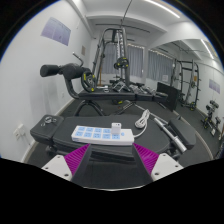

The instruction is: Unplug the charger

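A white power strip (98,133) with several blue-tinted sockets lies on a dark padded bench (60,135), just ahead of my fingers. A small white charger (117,127) is plugged in near the strip's right end. Its white cable (141,121) loops away to the right. My gripper (110,161) is open and empty. The magenta pads (73,160) stand wide apart, a short way in front of the strip and level with the bench top. Nothing is between the fingers.
This is a gym room. Black handlebars of an exercise machine (62,72) rise at the left. A cable machine (118,55) stands at the back. A black rack (186,85) and weights are at the right. A wall socket (17,128) shows low on the left wall.
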